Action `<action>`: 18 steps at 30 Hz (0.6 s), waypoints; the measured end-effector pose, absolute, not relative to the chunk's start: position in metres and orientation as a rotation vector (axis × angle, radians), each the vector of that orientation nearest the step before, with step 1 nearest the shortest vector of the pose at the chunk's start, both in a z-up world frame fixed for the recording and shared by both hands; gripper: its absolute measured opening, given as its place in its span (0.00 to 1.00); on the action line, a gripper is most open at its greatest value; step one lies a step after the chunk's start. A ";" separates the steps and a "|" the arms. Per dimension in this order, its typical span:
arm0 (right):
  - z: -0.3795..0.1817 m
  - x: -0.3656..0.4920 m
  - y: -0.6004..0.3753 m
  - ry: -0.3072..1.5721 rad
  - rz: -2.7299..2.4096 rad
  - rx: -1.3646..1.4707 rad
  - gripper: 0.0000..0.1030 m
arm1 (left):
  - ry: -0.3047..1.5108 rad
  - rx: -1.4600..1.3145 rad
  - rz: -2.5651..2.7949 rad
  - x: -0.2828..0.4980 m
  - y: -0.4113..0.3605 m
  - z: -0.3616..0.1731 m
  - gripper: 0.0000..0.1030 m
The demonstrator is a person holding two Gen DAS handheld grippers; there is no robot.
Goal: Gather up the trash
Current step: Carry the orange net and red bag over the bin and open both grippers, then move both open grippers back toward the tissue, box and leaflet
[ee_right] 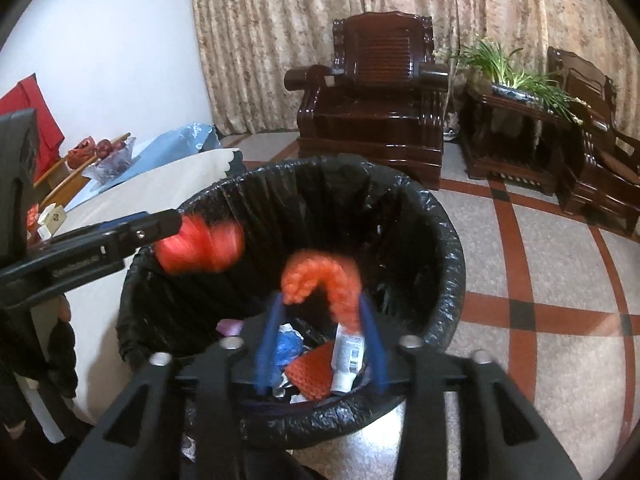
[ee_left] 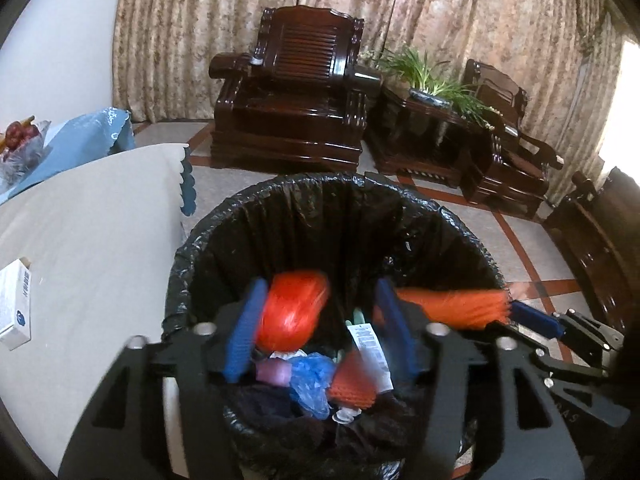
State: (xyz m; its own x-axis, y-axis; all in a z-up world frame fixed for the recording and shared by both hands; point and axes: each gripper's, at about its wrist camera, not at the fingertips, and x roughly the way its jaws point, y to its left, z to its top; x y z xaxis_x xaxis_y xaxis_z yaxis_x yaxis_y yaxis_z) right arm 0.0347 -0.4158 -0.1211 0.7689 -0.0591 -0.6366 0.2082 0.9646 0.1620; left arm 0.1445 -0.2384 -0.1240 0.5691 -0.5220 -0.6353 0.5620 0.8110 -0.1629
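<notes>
Hanging over the mouth of a round bin (ee_left: 400,208) lined with a black bag are two pieces of orange-red trash, both blurred. The first, a shiny red plastic bundle (ee_left: 294,310), sits just inside the left pad of the left tongs (ee_left: 316,320); the other blue pad stands well apart from it, so the jaws are parted and not pressing it from both sides. Whether the bundle touches the left pad cannot be told. In the right wrist view the same bundle (ee_right: 200,248) shows at the tip of those tongs, above the bin's left rim.

The second piece, an orange net sleeve (ee_right: 324,280) bent into an arch, lies between the blue pads of the right tongs (ee_right: 320,312), which are also parted; its ends are near both pads, contact unclear.

Down in the bin lie a blue plastic bag (ee_left: 310,380), an orange mesh piece (ee_right: 310,372), a white tube (ee_right: 348,360) with a printed label, and a small pink scrap (ee_left: 272,372).

Left of the bin is a bench (ee_left: 92,248) under a white cloth, with a small white box (ee_left: 14,308) at its near left edge. On the far side stand dark wooden armchairs (ee_left: 288,92), a potted green plant (ee_left: 430,76) and patterned curtains (ee_left: 440,8). The floor (ee_right: 540,308) is pale with red bands.
</notes>
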 end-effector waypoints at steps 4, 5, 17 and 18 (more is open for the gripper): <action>-0.113 0.028 -0.412 0.645 -0.162 0.222 0.90 | 0.697 0.042 -0.623 0.141 -0.219 -0.116 0.80; -0.109 0.026 -0.410 0.633 -0.156 0.228 0.92 | 0.692 0.040 -0.620 0.140 -0.215 -0.114 0.81; -0.062 0.035 -0.362 0.540 -0.041 0.243 0.94 | 0.576 -0.019 -0.399 0.127 -0.087 -0.067 0.86; -0.060 0.037 -0.354 0.538 -0.024 0.238 0.94 | 0.571 -0.022 -0.377 0.126 -0.077 -0.065 0.86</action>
State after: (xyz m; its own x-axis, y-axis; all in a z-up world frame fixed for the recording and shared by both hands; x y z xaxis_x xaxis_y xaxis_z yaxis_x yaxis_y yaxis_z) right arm 0.0373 -0.3537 -0.0603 0.8591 0.0396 -0.5103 0.0849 0.9722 0.2183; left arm 0.1264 -0.0774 -0.0647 0.7751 -0.3543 -0.5232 0.3425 0.9314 -0.1234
